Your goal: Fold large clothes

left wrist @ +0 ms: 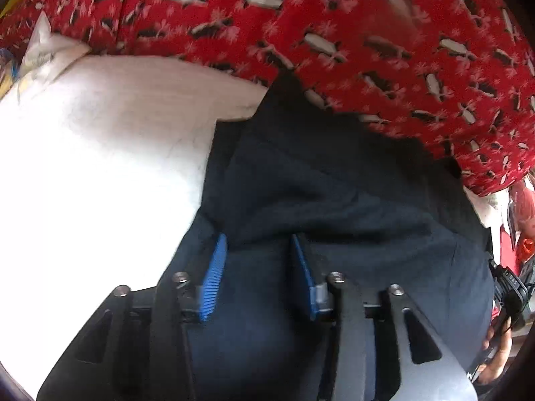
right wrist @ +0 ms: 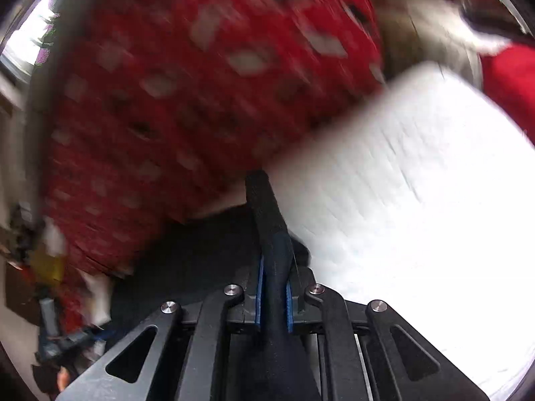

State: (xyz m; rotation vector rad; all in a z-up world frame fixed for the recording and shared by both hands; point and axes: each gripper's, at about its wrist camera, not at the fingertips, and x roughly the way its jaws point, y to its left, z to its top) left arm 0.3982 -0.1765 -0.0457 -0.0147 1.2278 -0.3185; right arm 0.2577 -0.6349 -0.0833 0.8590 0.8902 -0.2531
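Note:
A large dark navy garment (left wrist: pixel 334 193) lies on a white surface (left wrist: pixel 100 167). In the left wrist view my left gripper (left wrist: pixel 259 244) is open, its blue pads (left wrist: pixel 214 277) apart just over the navy cloth, with nothing between them. In the right wrist view my right gripper (right wrist: pixel 274 267) is shut on a bunched fold of the navy garment (right wrist: pixel 267 214), which sticks up between the blue pads (right wrist: pixel 260 287). This view is blurred by motion.
A person in red patterned clothing (left wrist: pixel 367 33) stands close behind the garment and fills the upper part of both views (right wrist: pixel 184 100). A white pillow or bag (left wrist: pixel 50 53) lies at the far left. Cluttered items (left wrist: pixel 515 234) sit at the right edge.

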